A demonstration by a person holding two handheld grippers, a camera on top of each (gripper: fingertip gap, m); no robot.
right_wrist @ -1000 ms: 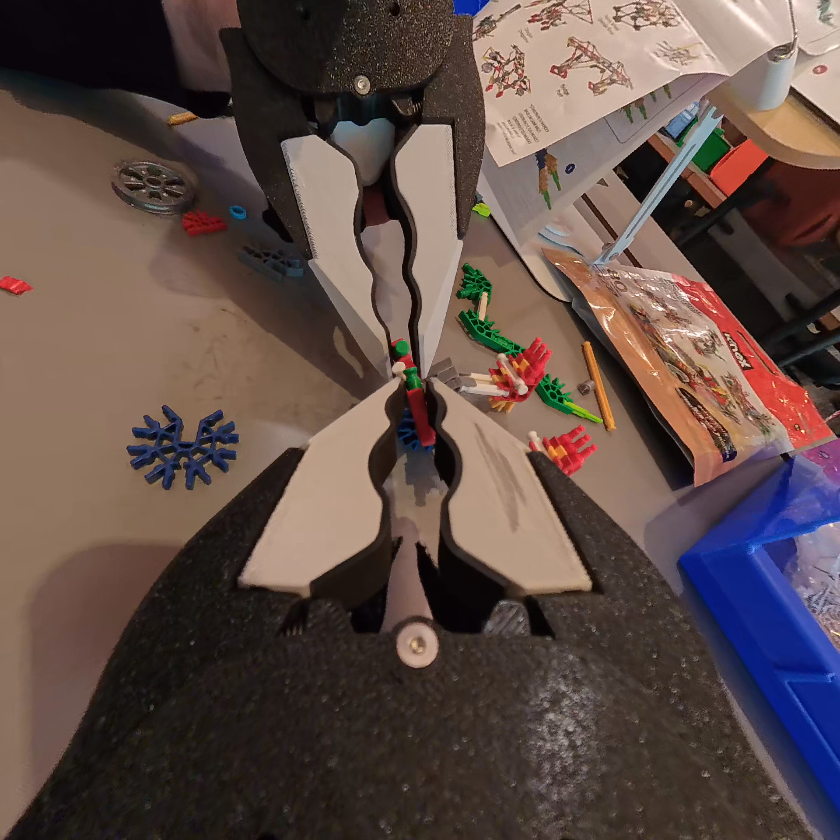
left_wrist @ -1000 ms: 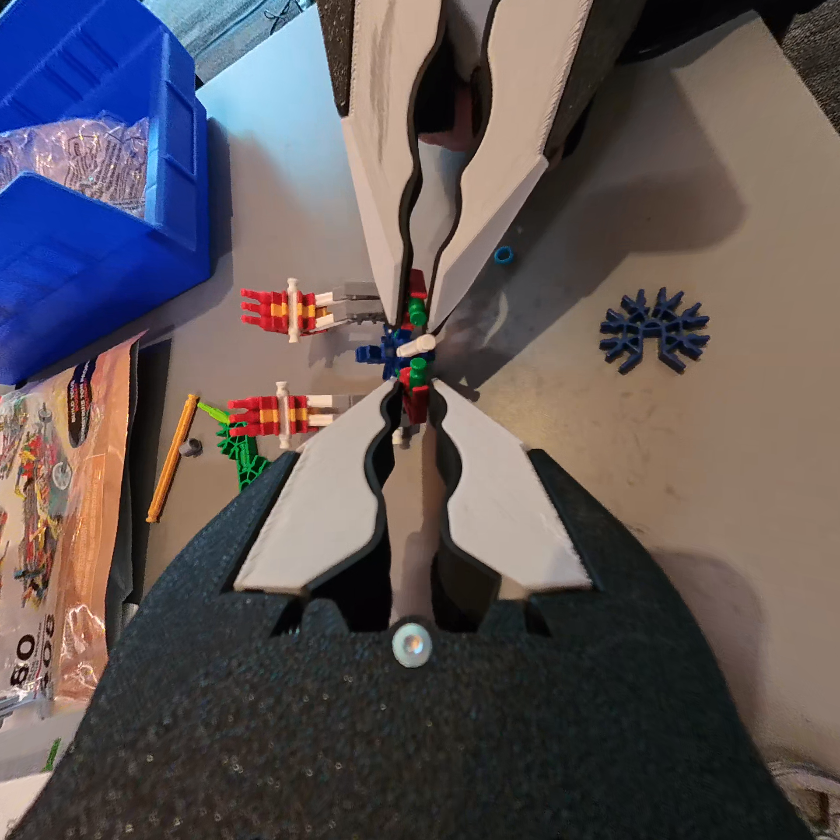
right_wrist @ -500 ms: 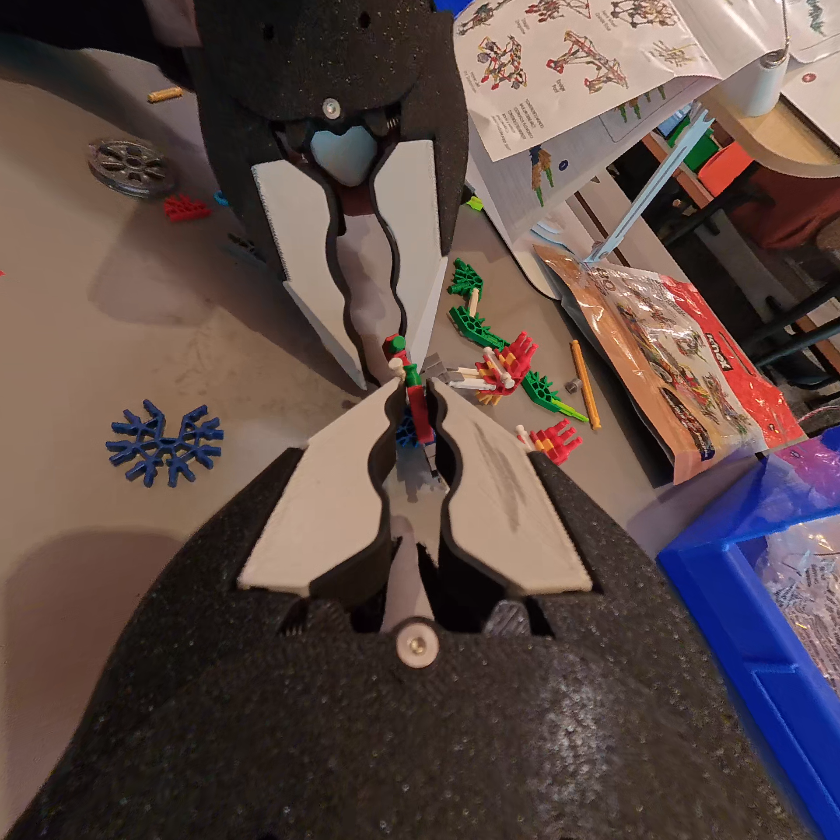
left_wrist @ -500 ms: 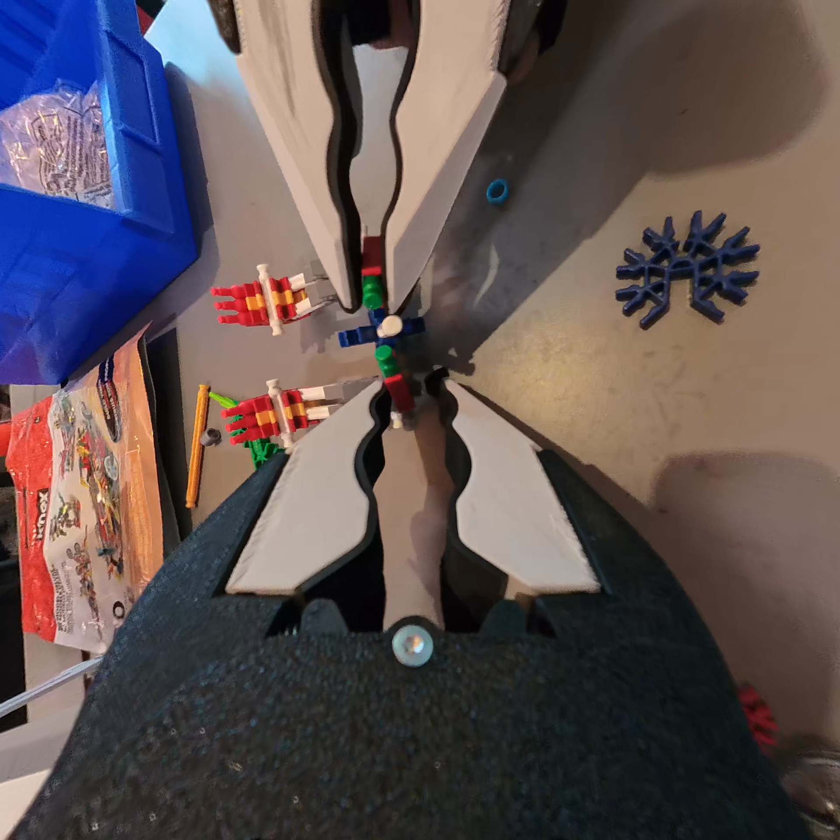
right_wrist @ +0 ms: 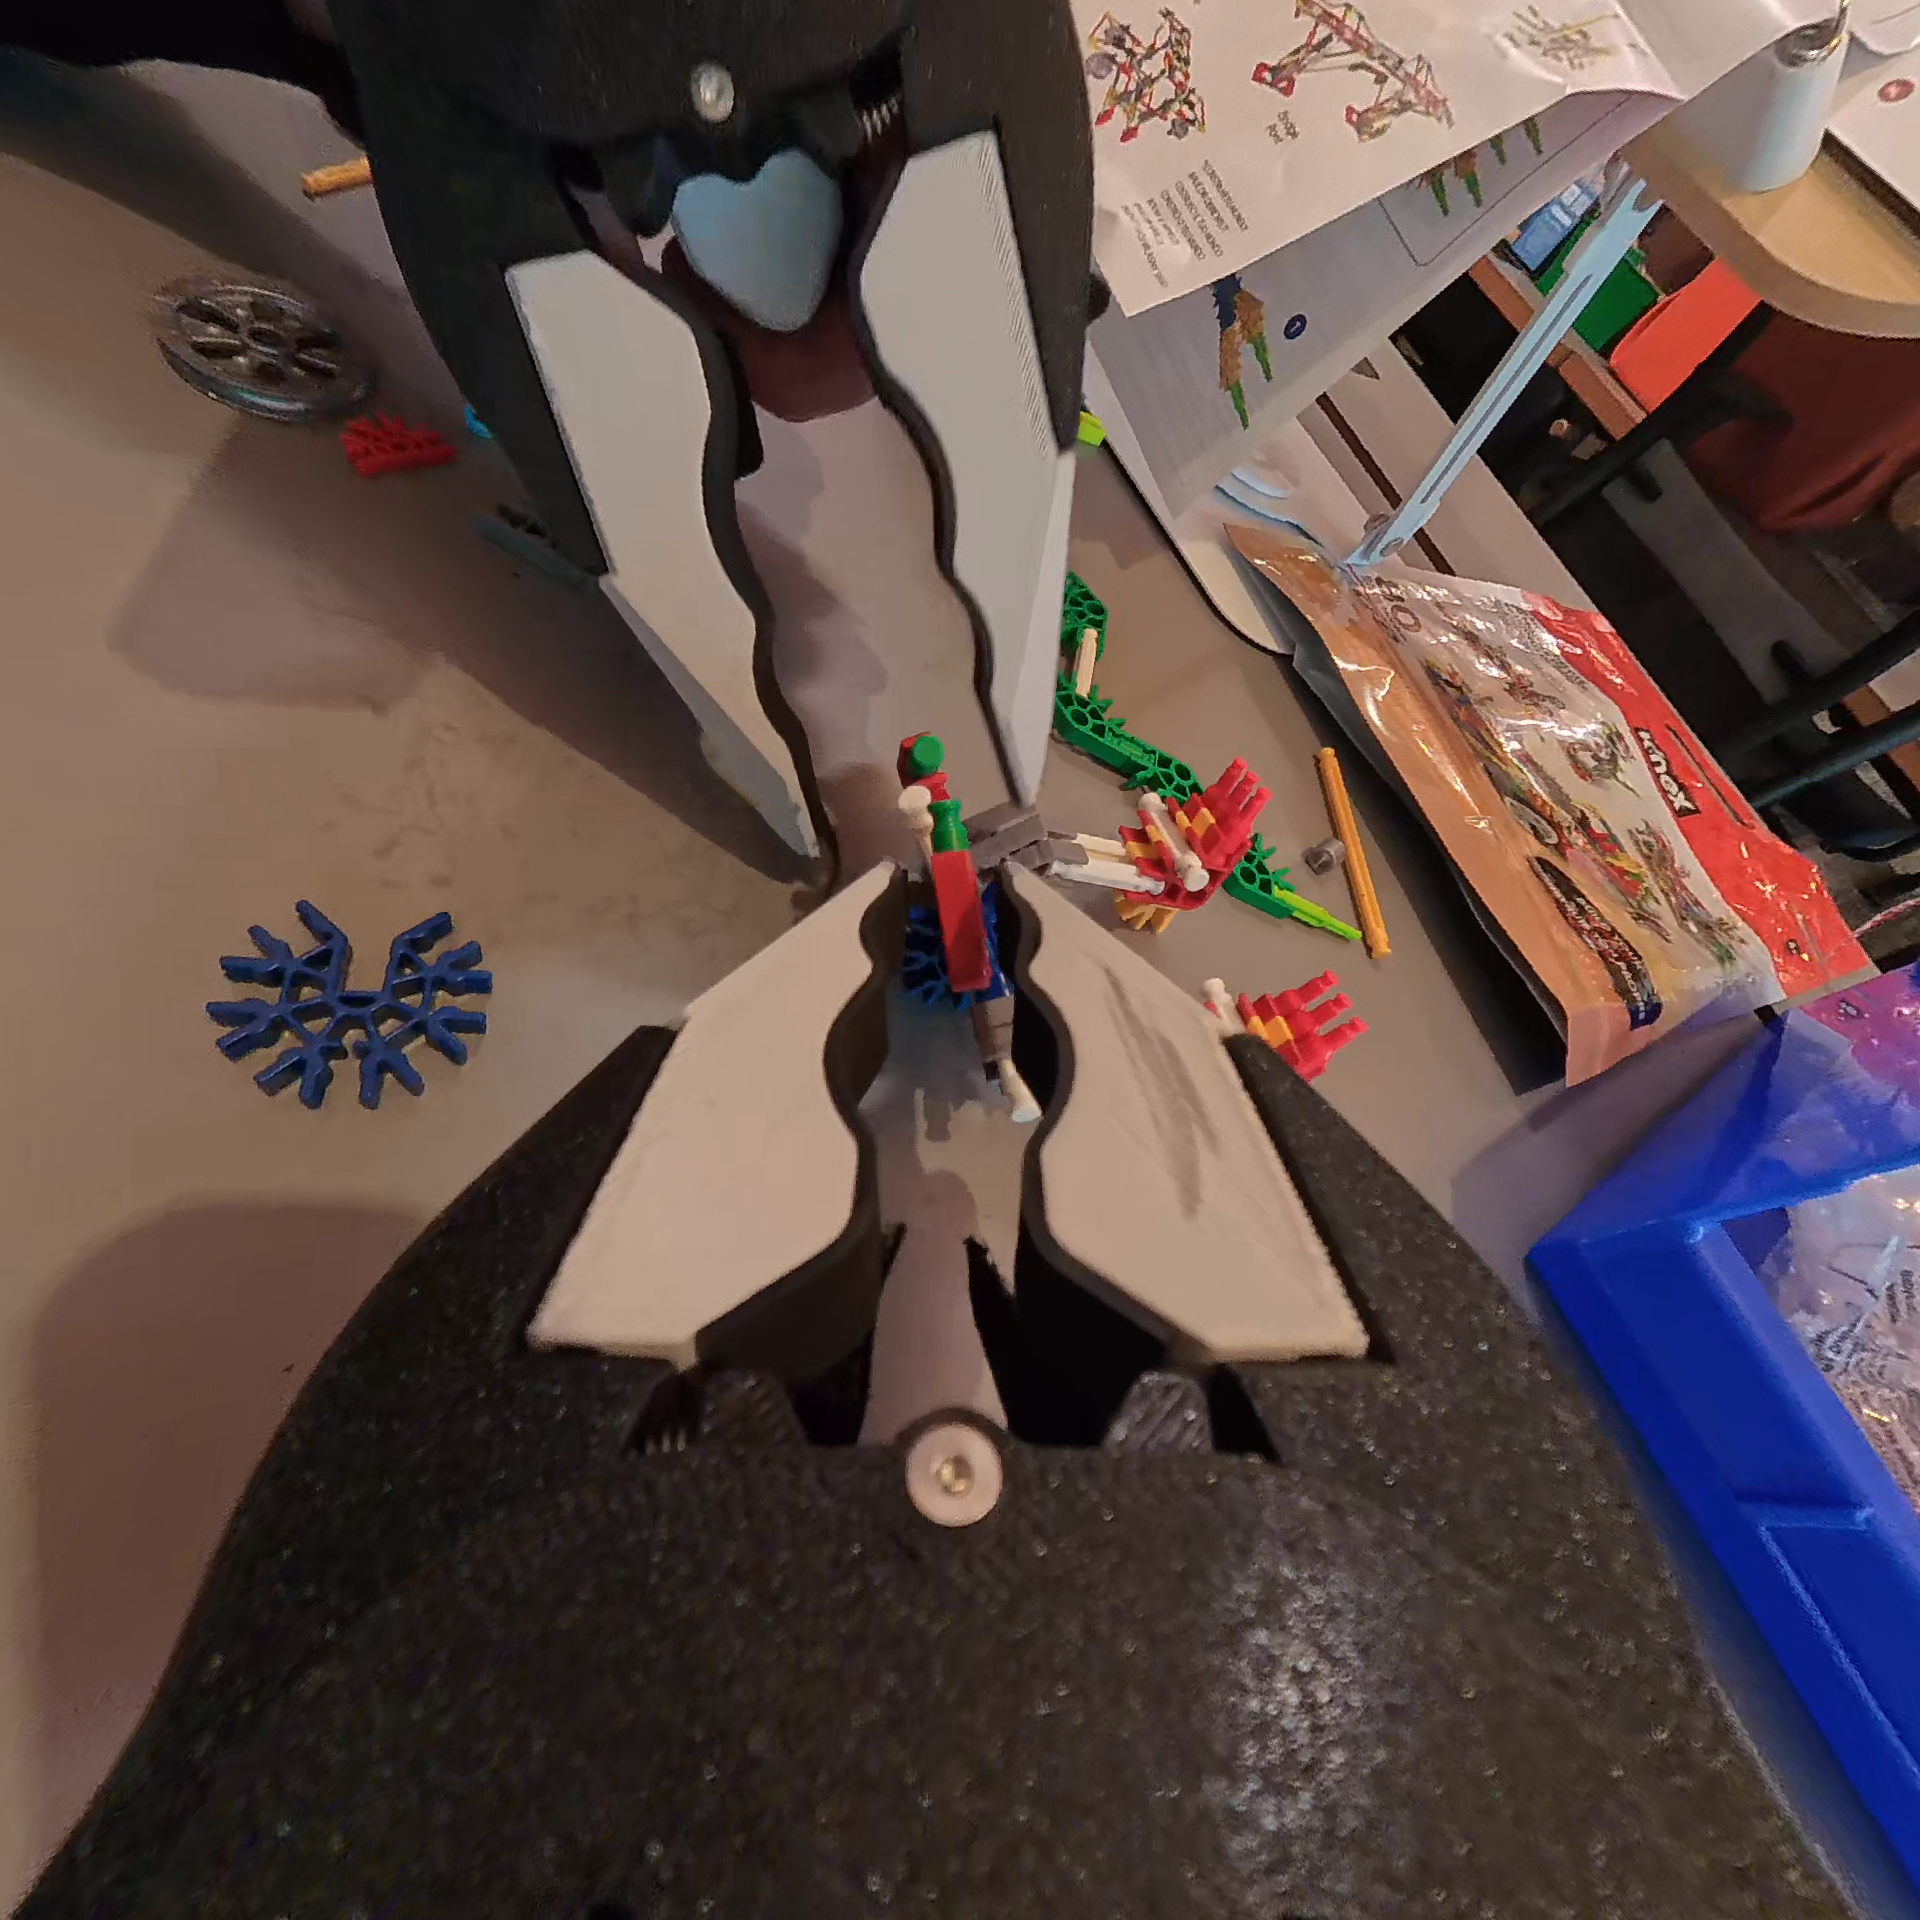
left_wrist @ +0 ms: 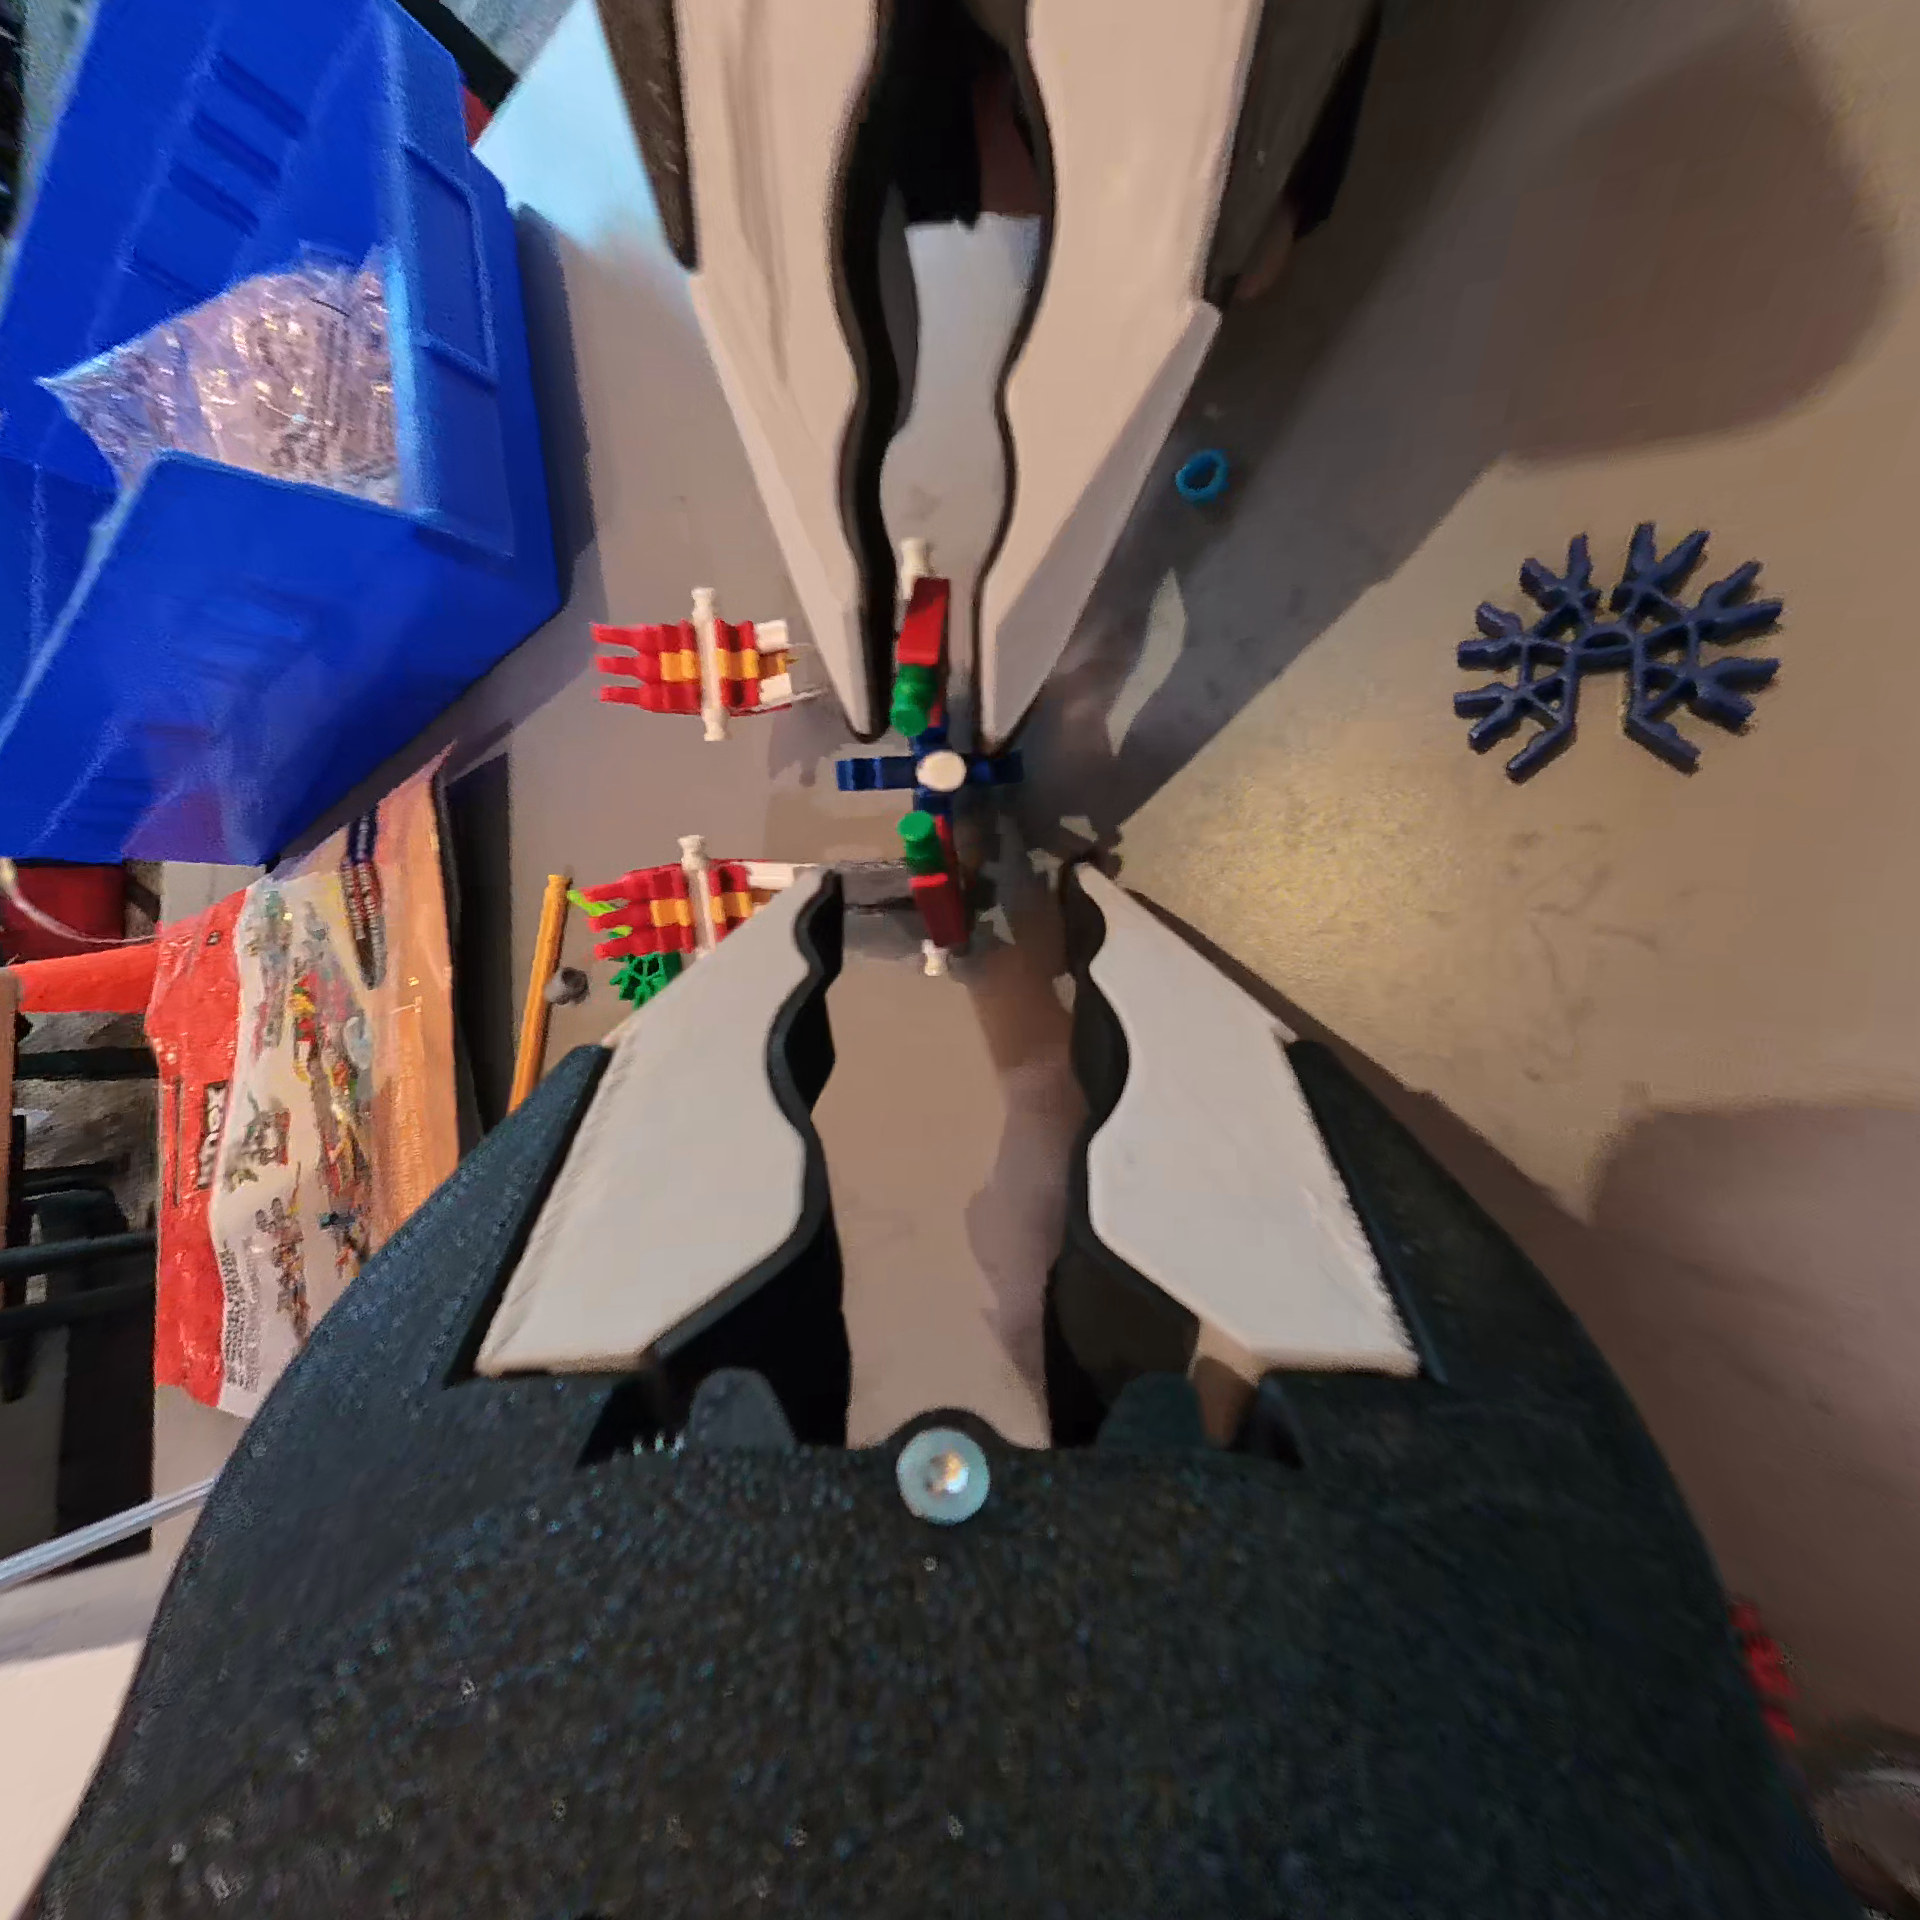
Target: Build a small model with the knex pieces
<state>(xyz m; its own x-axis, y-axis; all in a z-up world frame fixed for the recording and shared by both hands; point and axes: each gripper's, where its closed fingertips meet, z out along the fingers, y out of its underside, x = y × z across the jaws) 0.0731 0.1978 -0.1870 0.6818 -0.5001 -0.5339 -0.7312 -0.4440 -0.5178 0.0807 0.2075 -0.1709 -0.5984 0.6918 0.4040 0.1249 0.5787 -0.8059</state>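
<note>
Since a second ago the left gripper (left_wrist: 951, 883) has let go of the toy (left_wrist: 930, 769) and spread its jaws wide.

Left wrist view: the toy's lower red end sits in the gap just ahead of the fingertips, touching neither. At 12 o'clock the right gripper (left_wrist: 925, 717) clamps the toy's upper red piece, jaws narrow. Two red clusters (left_wrist: 691, 675) lie at 9 o'clock beside a blue bin (left_wrist: 260, 644); a blue snowflake (left_wrist: 1621, 655) lies at 2 o'clock on the table (left_wrist: 1351, 935).

Right wrist view: the right gripper (right_wrist: 951, 883) is closed on the toy (right_wrist: 956, 914), red and blue parts pinched between its tips. At 12 o'clock the left gripper (right_wrist: 914, 821) hangs spread wide, its tips either side of the toy's far end. A snowflake (right_wrist: 348, 1003) lies at 9 o'clock, a bag (right_wrist: 1558, 790) at 3 o'clock
</note>
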